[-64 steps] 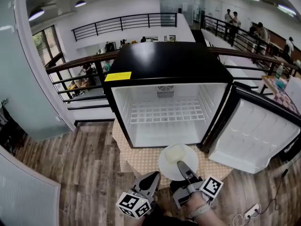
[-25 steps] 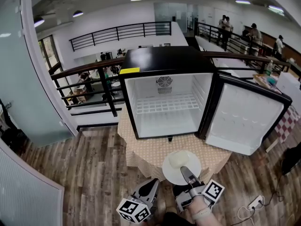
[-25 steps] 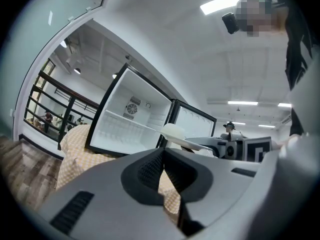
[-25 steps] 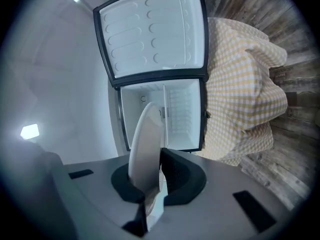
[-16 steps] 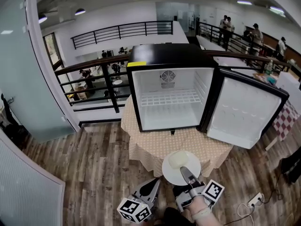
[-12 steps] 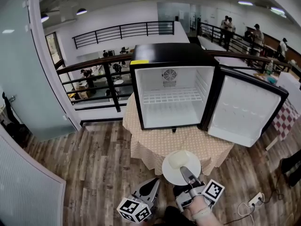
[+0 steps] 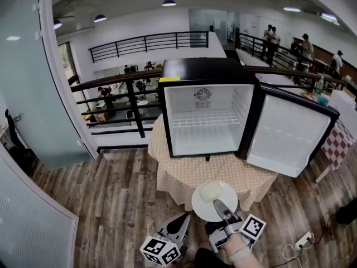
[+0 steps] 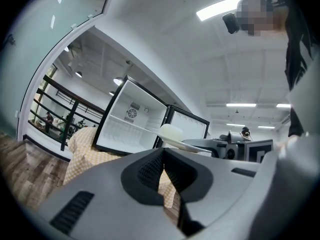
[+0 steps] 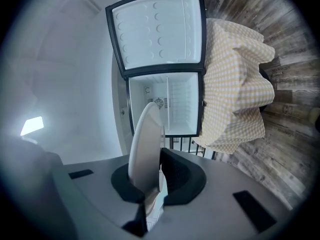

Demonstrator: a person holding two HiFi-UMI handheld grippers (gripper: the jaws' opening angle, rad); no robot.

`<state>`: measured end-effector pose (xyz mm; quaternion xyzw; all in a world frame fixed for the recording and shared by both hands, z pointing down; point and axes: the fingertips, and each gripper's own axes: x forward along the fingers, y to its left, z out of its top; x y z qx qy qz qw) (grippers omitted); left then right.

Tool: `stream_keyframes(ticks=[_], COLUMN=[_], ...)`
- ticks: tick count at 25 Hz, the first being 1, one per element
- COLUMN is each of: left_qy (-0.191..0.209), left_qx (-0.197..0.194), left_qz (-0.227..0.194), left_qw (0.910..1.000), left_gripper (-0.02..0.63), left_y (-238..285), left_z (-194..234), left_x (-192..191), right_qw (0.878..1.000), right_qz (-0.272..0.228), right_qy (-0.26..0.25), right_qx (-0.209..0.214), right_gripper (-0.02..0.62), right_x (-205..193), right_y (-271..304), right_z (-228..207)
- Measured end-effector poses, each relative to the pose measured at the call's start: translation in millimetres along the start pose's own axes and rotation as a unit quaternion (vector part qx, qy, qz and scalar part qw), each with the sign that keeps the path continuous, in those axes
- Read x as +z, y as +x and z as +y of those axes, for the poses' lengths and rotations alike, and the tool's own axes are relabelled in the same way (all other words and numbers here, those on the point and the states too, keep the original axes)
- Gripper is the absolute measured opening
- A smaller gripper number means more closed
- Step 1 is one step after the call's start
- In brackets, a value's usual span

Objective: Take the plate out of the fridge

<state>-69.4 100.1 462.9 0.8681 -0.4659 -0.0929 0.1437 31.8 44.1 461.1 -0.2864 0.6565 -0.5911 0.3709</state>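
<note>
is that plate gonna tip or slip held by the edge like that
The plate looks rigid, so it should not flex. The right gripper pinches only its near rim, so the far side may sag or slip. The pale lump on it seems loose and could slide if the plate tilts.

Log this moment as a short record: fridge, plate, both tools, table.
fridge: stands on the table, nothing on its shelf
door: swung wide open to the right
plate: out of the fridge, held about level in front of the table
on plate: one pale lump, kind unclear
right tool: shut on the plate's near rim
left tool: shut, holds nothing
table: covered with a checked cloth
</note>
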Motion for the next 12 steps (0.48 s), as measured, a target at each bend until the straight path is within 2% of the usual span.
stream_keyframes(ticks=[12], left_qy=[-0.014], left_qx=[-0.005], left_qz=[0.002], left_qw=[0.9999], left_gripper=[0.008], left_y=[-5], left_z=[-2], left_x=[-19], right_qw=[1.000], right_qz=[-0.007], right_qy=[0.004], right_qx=[-0.011], right_gripper=[0.041], right_x=[-5], right_y=[-19], right_z=[-15])
